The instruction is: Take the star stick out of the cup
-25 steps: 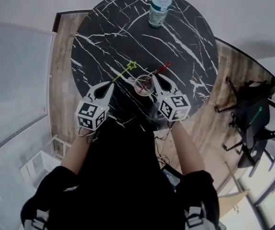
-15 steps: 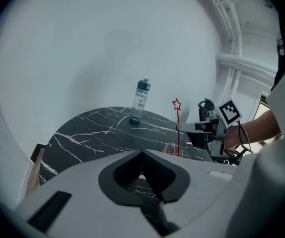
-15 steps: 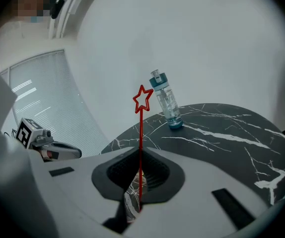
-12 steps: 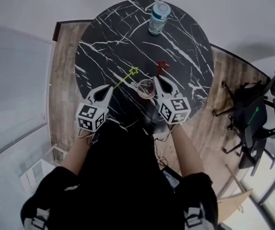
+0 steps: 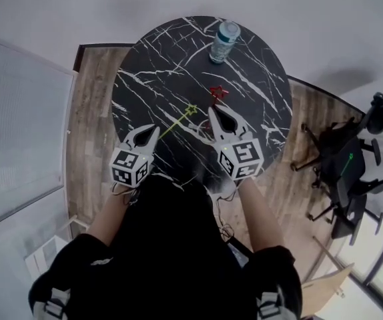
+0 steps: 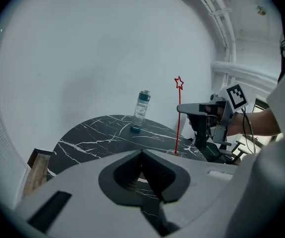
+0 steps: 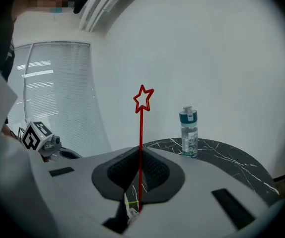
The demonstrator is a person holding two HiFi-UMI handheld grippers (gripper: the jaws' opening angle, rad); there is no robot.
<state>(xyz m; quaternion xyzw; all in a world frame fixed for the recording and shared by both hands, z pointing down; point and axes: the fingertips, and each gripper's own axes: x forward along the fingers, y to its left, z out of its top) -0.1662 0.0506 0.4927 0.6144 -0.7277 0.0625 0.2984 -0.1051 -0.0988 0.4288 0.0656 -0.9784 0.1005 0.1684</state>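
The red star stick (image 7: 143, 98) stands upright, and my right gripper (image 7: 140, 155) is shut on its shaft. Its jaws have closed tighter on the stick within the last second. In the left gripper view the red star (image 6: 178, 83) is high above the table and the right gripper (image 6: 180, 107) pinches the shaft partway down. The lower end reaches the clear cup's rim (image 6: 175, 153). From the head view the right gripper (image 5: 213, 111) hides the cup, with the star (image 5: 218, 92) just beyond it. A yellow star stick (image 5: 190, 111) lies slanted near my shut left gripper (image 5: 153, 131); nothing shows between the left jaws.
A clear water bottle (image 5: 223, 41) with a teal cap stands at the far edge of the round black marble table (image 5: 158, 79). A black stand and chair (image 5: 345, 165) are on the wooden floor to the right. Window blinds (image 7: 58, 93) run along the left.
My right gripper has risen with the red stick, which went from slanted in the cup to upright and higher. The cup, visible before, is now covered by the right gripper. The left gripper rose slightly.
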